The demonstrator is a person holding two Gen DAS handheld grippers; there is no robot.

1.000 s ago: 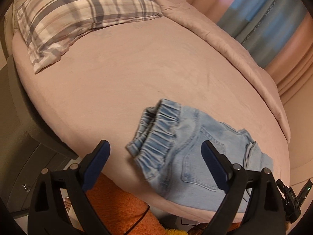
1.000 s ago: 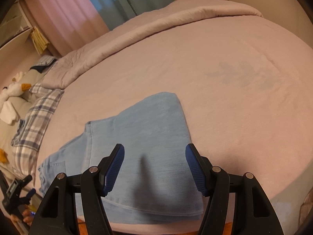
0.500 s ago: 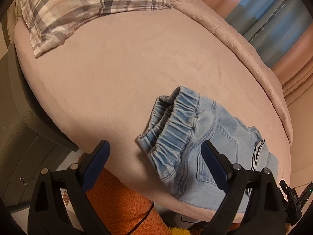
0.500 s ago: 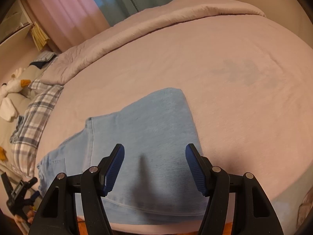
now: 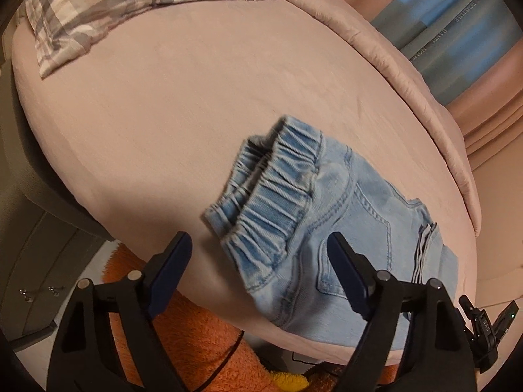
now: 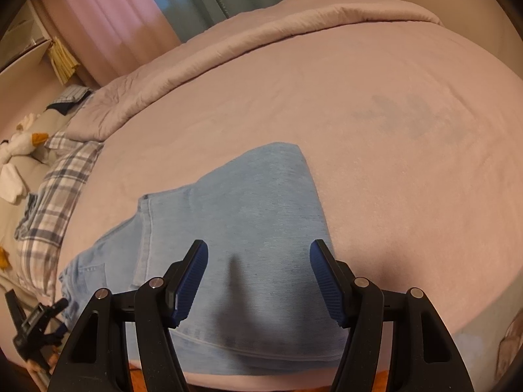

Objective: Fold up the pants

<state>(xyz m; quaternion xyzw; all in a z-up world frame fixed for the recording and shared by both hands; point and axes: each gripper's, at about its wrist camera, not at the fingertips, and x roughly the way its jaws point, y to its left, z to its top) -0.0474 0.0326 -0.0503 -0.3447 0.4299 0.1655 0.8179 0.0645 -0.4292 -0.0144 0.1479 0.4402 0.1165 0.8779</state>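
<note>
Light blue jeans [image 5: 353, 215] lie folded on the pink bed [image 5: 196, 104] near its front edge. Their elastic waistband [image 5: 274, 189] is bunched and points to the left. My left gripper [image 5: 258, 253] hovers just over the waistband. Its jaws are closing, the waistband lies between them, and the pads are clear of the cloth. In the right wrist view the folded legs [image 6: 248, 202] lie flat. My right gripper [image 6: 260, 268] stands open above their near end and casts a shadow on the denim.
A plaid pillow [image 5: 130, 3] lies at the head of the bed, and a rolled pink duvet [image 5: 408, 65] runs along the far side. An orange rug [image 5: 202, 336] covers the floor below the bed edge. A plush toy [image 6: 19, 143] sits beside the pillow.
My left gripper has sunk toward the waistband, which now looks larger and sits between its fingers, and its jaws have narrowed. The right gripper has kept still.
</note>
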